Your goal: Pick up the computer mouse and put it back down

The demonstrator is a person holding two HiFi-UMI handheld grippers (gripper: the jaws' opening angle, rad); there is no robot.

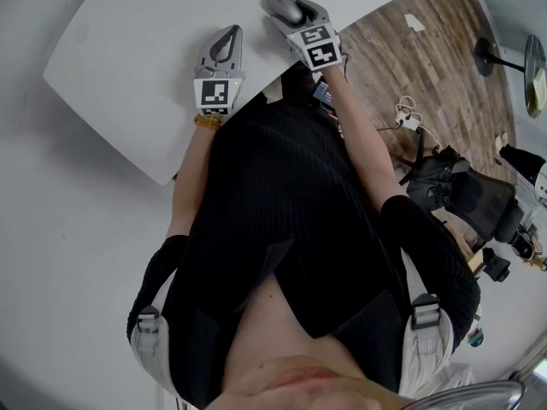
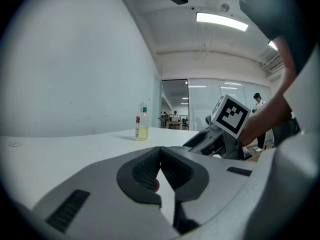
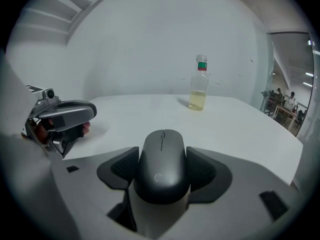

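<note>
So, where the mouse is: the computer mouse (image 3: 162,156) sits right between the fingers (image 3: 122,168) of the right gripper (image 1: 299,15), over the near edge of the white counter (image 1: 128,67).
Right gripper state: clamped on the mouse, one ribbed pad against each long side, no gap on either side that I can see.
Mouse long axis: runs straight out along the gripper's line of sight. The logo end is toward the gripper body and the scroll-wheel end points out across the counter, roughly at the plastic bottle (image 3: 198,86), which stands well apart.
Left gripper state: the left gripper (image 2: 160,159) is closed with its pads meeting at the tips and nothing from the task in them. It lies low over the counter, off to the left of the right one.
Which hand is nearer: the right, easily, since it already has the mouse. The left is just beside it but not involved.
On the counter or lifted: honestly can't tell, none of the views shows the underside of the mouse.
What the next move turns on: my guess is it's purely vertical. With the grip square across the sides, going straight up or down should keep the mouse level, while any twist could make it pivot between the pads.
</note>
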